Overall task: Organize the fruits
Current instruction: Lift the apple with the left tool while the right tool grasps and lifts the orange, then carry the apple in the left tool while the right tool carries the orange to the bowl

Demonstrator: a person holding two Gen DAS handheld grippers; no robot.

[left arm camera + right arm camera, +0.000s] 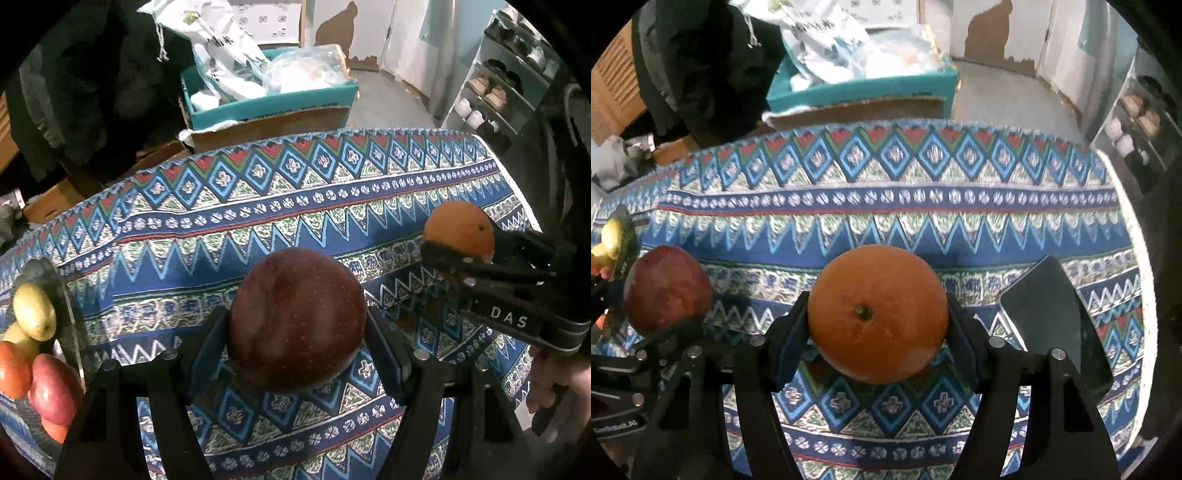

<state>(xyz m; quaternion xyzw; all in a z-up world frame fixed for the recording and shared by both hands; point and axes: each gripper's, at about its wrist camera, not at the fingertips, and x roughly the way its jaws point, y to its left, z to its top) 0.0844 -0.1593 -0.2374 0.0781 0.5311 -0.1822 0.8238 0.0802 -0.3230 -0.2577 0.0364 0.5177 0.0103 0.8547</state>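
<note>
My left gripper (297, 332) is shut on a dark red apple (297, 319) and holds it above the patterned tablecloth (258, 206). My right gripper (877, 325) is shut on an orange (878, 314), stem end facing the camera, also held above the cloth. In the left wrist view the orange (460, 230) and the right gripper (461, 254) show at the right. In the right wrist view the red apple (666, 288) shows at the left in the left gripper. A clear container (72, 332) at the left edge holds yellow-green fruit (35, 312) and red fruit (51, 387).
A dark rectangular tray (1052, 321) lies on the cloth at the right. Behind the table stands a teal box (269, 99) with white bags on a cardboard box. A shoe rack (498, 92) stands at the far right. The table's rounded right edge (1137, 258) is near.
</note>
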